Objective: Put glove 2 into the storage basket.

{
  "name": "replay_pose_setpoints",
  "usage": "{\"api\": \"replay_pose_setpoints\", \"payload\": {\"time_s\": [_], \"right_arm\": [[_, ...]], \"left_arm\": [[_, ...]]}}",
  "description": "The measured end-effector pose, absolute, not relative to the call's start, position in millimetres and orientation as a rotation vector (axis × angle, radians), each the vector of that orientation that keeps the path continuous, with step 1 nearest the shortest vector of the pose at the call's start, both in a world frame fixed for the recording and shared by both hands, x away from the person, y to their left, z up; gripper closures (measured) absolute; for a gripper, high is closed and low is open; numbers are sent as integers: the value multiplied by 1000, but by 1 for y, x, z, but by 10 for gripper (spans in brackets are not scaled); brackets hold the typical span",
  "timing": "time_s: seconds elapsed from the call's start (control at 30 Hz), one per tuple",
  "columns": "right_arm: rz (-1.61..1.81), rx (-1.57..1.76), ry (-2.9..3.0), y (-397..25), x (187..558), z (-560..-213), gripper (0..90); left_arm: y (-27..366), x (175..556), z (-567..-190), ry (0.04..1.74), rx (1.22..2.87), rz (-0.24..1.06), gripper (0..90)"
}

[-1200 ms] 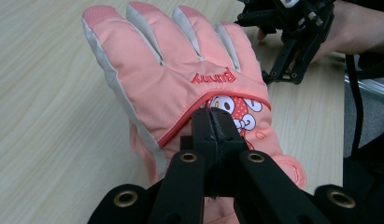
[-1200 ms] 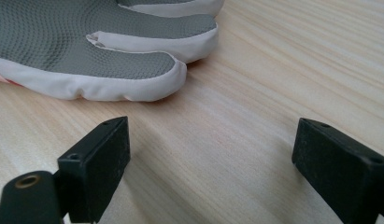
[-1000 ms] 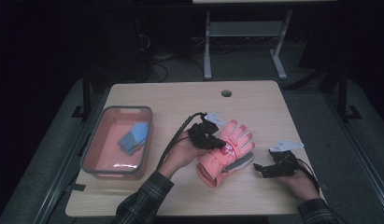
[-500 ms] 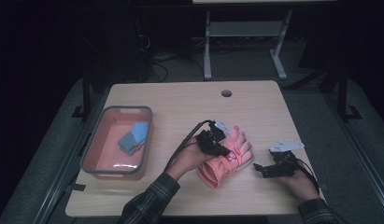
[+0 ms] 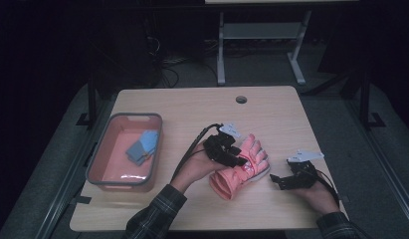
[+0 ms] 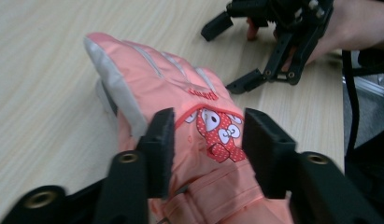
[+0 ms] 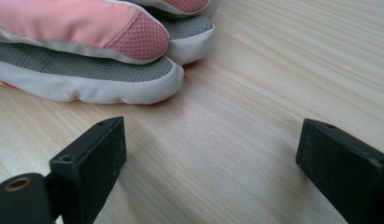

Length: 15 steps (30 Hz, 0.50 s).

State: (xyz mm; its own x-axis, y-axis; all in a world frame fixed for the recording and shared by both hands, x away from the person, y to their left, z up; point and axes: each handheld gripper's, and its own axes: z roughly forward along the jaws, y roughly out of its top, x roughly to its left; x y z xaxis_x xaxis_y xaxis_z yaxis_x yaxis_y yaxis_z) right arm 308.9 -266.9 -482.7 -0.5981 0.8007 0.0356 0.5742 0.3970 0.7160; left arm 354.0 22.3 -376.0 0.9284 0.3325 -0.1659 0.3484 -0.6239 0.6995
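A pink glove (image 5: pixel 242 172) with grey fingertips and a spotted cartoon patch (image 6: pixel 217 135) lies on the wooden table (image 5: pixel 192 109), cuff toward the person. My left gripper (image 5: pixel 236 157) sits on its back, shut on the glove, with the fabric bulging between the two jaws (image 6: pixel 208 126). My right gripper (image 5: pixel 279 181) rests open on the table just right of the glove's fingers; from the left gripper view it (image 6: pixel 231 53) lies beyond the fingertips. In the right gripper view the glove's fingertips (image 7: pixel 133 42) lie ahead of the wide-open gripper (image 7: pixel 210 140), with bare wood between the jaws.
A pink tray with a grey rim (image 5: pixel 95 167) stands at the table's left and holds blue cloth items (image 5: pixel 142 147). A round cable hole (image 5: pixel 241 99) is near the far edge. A metal frame (image 5: pixel 256 35) stands on the floor behind.
My left gripper has shifted slightly right and nearer onto the glove's back, and the glove has turned and drawn in narrower under it. The right gripper has stayed put.
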Motion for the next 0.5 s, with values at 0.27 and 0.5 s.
{"api": "replay_pose_setpoints", "payload": {"time_s": [0.27, 0.5], "right_arm": [[1068, 1237, 2368, -268, 304, -458, 699], [1185, 1166, 2376, -252, 299, -434, 900]], "left_arm": [[42, 357, -372, 515, 2261, 26, 312], [64, 361, -375, 568, 2233, 44, 239]]}}
